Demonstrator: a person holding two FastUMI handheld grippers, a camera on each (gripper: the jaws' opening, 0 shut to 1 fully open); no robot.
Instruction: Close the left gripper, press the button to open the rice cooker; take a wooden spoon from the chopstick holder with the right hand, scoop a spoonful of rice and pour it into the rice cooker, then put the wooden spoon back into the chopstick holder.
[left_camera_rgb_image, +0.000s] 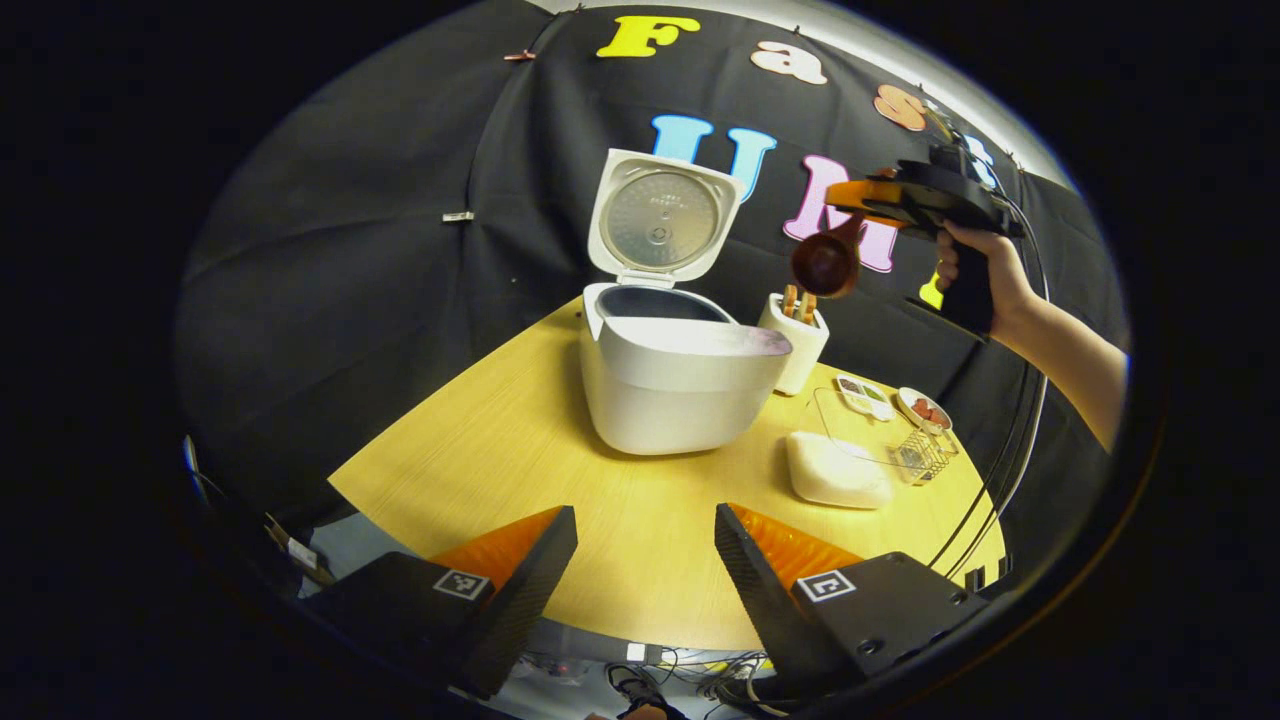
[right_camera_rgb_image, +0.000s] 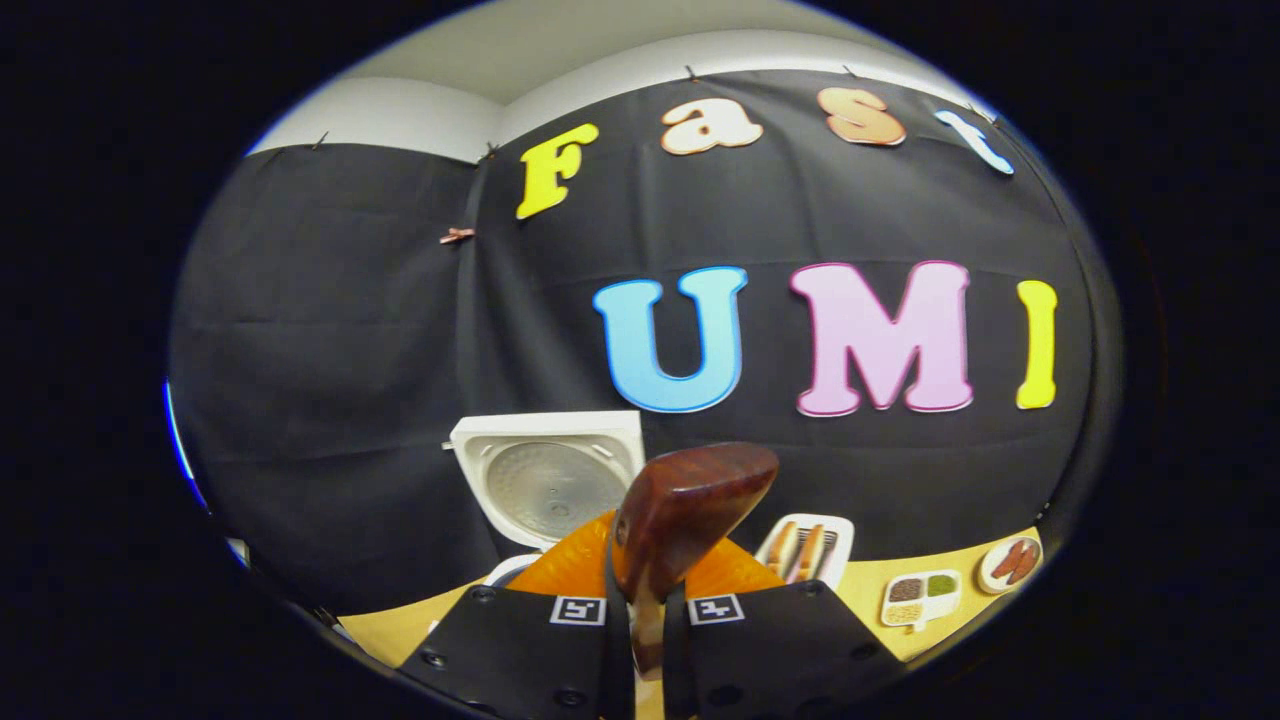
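Rice cooker (left_camera_rgb_image: 680, 385) sits on the yellow tabletop (left_camera_rgb_image: 520, 450) w/ its lid (left_camera_rgb_image: 662, 215) flipped all the way up, so the inner pot is exposed; in the right gripper view the lid (right_camera_rgb_image: 550, 480) shows low in frame, left of center. Left gripper (left_camera_rgb_image: 645, 560) hangs near the tabletop's front edge, fingers spread wide apart w/ nothing between them.

Right gripper (right_camera_rgb_image: 640, 625) is pinched on the handle of the wooden spoon (right_camera_rgb_image: 690, 510), both fingers pressing it; spoon bowl sticks up and forward from the fingers. From the left gripper view you can see that same right gripper (left_camera_rgb_image: 850, 215) held up in the air by a hand (left_camera_rgb_image: 975, 270), w/ the wooden spoon (left_camera_rgb_image: 827, 262) dangling bowl-down above the chopstick holder (left_camera_rgb_image: 795, 340), clear of it. Can't tell if there's any rice in the spoon.

Chopstick holder stands just right of the cooker, a couple of wooden utensils in it; in the right gripper view the holder (right_camera_rgb_image: 810, 545) peeks out beside the spoon. Other stuff on the right part of the tabletop: a white lidded box (left_camera_rgb_image: 835, 470), a small divided tray (left_camera_rgb_image: 865, 395) w/ grains, a little plate (left_camera_rgb_image: 925, 408), and a wire rack (left_camera_rgb_image: 925, 455).
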